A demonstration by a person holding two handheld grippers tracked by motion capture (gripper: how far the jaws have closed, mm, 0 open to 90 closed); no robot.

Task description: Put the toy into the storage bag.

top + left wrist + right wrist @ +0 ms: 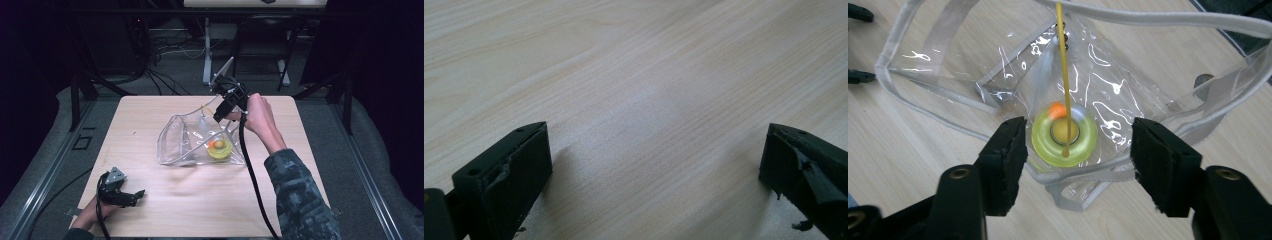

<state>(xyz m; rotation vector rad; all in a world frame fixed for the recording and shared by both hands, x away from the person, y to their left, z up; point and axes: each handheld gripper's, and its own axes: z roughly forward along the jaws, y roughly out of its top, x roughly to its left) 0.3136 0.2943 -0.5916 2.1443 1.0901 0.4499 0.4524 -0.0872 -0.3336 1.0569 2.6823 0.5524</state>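
The right gripper is hanging released above the yellow ring lying inside the clear bag mid-surface; its dangling cord could be snagging the jaws. The left gripper is resting open, near left.

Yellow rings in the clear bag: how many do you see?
1. A single yellow ring lies inside the clear bag on the table, directly below the open right gripper. Glare on the plastic could hide smaller items.
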